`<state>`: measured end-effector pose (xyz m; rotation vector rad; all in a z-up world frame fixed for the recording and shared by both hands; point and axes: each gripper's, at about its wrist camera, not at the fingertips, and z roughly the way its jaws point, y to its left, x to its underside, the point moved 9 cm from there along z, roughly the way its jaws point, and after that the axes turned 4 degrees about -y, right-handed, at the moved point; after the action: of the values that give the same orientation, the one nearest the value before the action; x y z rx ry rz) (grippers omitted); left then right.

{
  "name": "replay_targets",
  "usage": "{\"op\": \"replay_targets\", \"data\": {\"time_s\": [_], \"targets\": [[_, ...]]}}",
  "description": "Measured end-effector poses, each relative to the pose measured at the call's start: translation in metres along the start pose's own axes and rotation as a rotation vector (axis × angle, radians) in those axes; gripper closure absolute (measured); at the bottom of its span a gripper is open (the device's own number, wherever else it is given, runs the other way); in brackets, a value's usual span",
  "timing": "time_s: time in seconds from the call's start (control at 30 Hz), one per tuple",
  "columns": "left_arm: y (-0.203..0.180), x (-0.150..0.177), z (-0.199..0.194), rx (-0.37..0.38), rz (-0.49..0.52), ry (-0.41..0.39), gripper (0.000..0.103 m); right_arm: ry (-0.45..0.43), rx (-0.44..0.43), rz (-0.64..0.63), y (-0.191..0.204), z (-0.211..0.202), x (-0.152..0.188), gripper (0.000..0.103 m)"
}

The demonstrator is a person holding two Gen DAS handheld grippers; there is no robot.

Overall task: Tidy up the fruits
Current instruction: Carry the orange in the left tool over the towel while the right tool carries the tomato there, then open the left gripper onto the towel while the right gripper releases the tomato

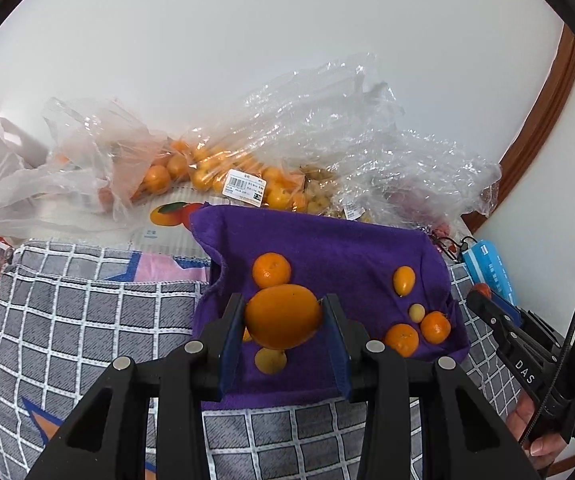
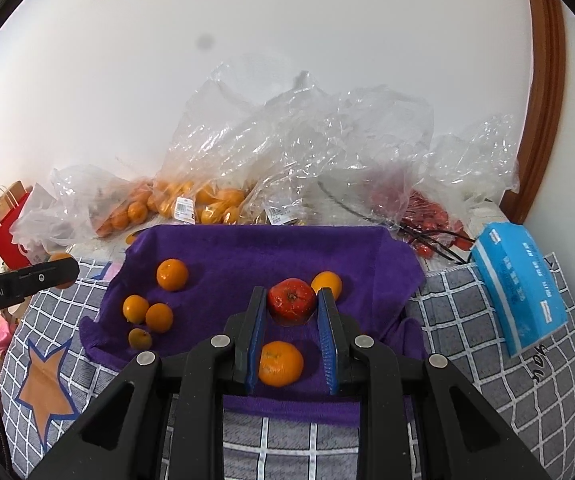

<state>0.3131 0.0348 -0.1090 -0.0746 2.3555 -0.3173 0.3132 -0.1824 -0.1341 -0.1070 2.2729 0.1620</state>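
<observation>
Gripping a large orange (image 1: 283, 316) between its blue pads, the left gripper (image 1: 283, 320) hangs over the purple towel (image 1: 327, 248). The right gripper (image 2: 292, 304) pinches a red tomato (image 2: 291, 300) above the same towel, with loose tangerines (image 2: 172, 274) scattered on it.

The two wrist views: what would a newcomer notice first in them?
First, the left gripper clamped on a large smooth orange fruit and the right gripper clamped on a small red tomato-like fruit, both above the purple towel. Next, the crinkled clear plastic bags of fruit behind the towel.
</observation>
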Motion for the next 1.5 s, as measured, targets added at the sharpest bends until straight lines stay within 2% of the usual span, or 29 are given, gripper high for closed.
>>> {"op": "replay_targets", "data": {"time_s": [0.73,1.5], "targets": [[-0.004,-0.005,0.075,0.005,0.016,0.097,0.066,0.106,-0.019,0.002,-0.001,0.080,0.021,0.078],[0.004,0.010,0.116,-0.019,0.000,0.172,0.066,0.170,-0.010,-0.031,-0.001,0.104,0.045,0.078]]}}
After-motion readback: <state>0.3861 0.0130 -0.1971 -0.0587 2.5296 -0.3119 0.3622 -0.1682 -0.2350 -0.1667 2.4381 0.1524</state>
